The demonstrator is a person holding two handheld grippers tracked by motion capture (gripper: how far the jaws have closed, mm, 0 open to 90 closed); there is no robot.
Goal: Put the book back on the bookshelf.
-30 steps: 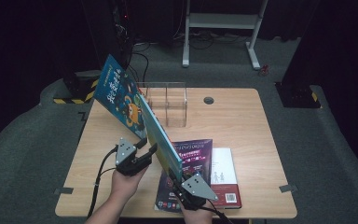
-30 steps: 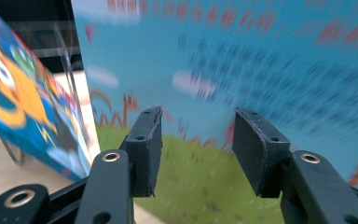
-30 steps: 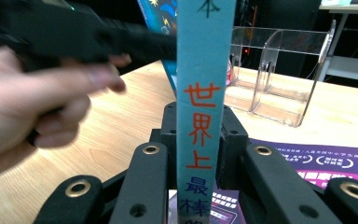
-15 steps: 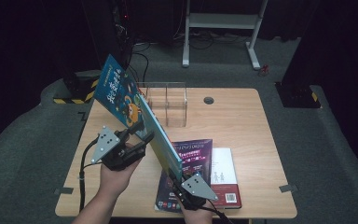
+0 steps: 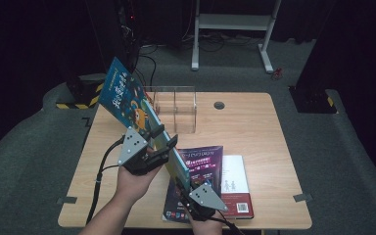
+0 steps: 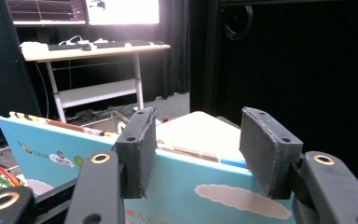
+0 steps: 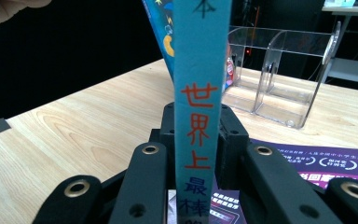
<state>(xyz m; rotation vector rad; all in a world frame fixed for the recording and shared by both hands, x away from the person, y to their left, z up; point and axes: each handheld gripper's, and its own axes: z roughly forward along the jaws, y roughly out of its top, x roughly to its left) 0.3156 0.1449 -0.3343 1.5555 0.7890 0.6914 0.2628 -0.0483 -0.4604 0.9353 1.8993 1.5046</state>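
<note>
**Blue book held up on edge**

My right gripper has its fingers clamped tight on the blue book spine, book tilted above the surface. Left gripper fingers gape wide around its top edge. Clear organizer sits just beyond.

The blue book is hiding part of the purple book, and its lower corner is disappearing behind the right tongs.
</note>
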